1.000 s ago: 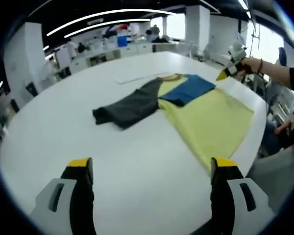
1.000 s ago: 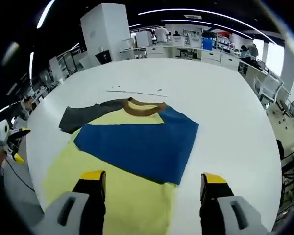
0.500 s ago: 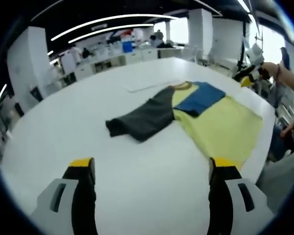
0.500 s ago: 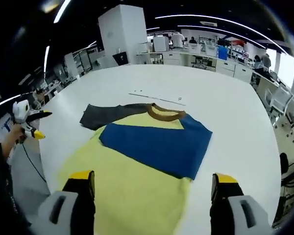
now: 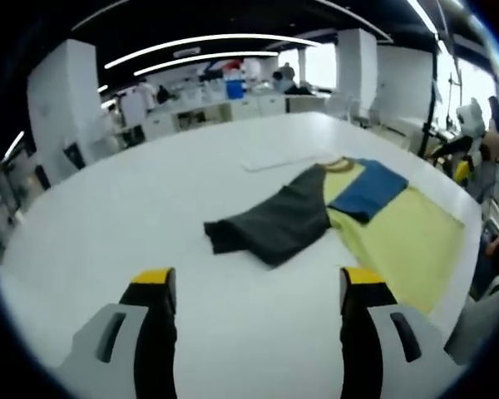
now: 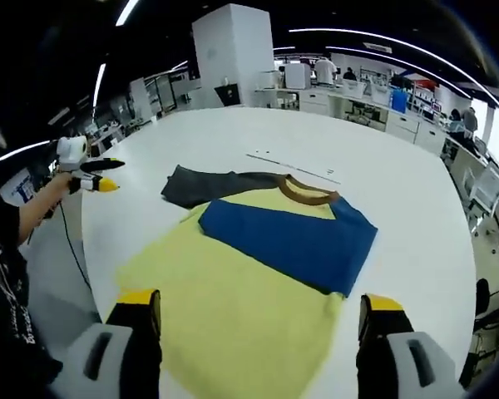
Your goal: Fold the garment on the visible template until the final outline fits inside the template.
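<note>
Worktop (image 5: 108, 216), white and round, carries a yellow cloth T-shirt with one dark grey sleeve, one blue sleeve and a brown collar (image 6: 233, 283). The left claw (image 5: 259, 287) hangs above bare worktop with jaws spread wide and nothing between them; the shirt lies ahead of it and to its right, grey sleeve (image 5: 270, 224) nearest. The right claw (image 6: 258, 307) also stands wide apart and unloaded, directly over the shirt's yellow body, with the blue sleeve (image 6: 295, 245) folded across the chest just ahead of its tips.

Grey grippers, yellow-tipped black jaws; black printed sleeve (image 6: 4, 274).
</note>
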Demonstrator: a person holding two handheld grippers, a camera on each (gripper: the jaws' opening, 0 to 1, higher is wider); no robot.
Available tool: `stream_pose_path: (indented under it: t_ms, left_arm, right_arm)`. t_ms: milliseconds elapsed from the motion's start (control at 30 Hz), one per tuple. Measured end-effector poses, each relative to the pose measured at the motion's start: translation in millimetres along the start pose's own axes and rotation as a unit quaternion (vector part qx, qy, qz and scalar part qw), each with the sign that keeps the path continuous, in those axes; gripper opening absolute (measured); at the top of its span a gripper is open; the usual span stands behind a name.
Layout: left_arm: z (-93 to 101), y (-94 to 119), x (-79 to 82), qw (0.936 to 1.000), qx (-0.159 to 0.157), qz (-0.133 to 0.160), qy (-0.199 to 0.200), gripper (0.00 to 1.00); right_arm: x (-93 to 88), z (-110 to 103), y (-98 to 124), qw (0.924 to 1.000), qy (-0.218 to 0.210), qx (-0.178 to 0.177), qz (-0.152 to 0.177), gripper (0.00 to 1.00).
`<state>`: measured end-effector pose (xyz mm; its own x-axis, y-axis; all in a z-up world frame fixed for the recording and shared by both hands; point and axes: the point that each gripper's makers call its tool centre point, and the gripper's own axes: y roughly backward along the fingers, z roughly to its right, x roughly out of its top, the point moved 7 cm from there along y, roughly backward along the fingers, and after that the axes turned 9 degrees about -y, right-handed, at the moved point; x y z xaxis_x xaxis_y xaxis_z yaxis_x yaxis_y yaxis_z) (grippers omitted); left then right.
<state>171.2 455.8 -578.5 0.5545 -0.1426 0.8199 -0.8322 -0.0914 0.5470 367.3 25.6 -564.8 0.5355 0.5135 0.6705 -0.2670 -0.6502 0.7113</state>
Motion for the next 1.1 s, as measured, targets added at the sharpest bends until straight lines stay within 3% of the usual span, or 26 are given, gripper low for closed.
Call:
stream_pose_path:
  t_ms: [367, 600, 1100]
  left_arm:
    - [-18.3, -33, -7.0, 0.9984, 0.015, 0.007, 0.055, 0.65]
    - [-28.1, -62, -20.8, 0.9933, 0.032, 0.008, 0.111, 0.54]
    - [-30.5, -108, -36.8, 0.9830, 0.037, -0.002, 0.180, 0.33]
  right_arm:
    - [0.8, -9, 12, 0.9998, -0.004, 0.004, 0.017, 0.99]
    - [-0.6, -11, 12, 0.9995, -0.019, 0.004, 0.026, 0.99]
    - [-11.4, -11, 16, 0.9983, -0.048, -0.018, 0.029, 0.97]
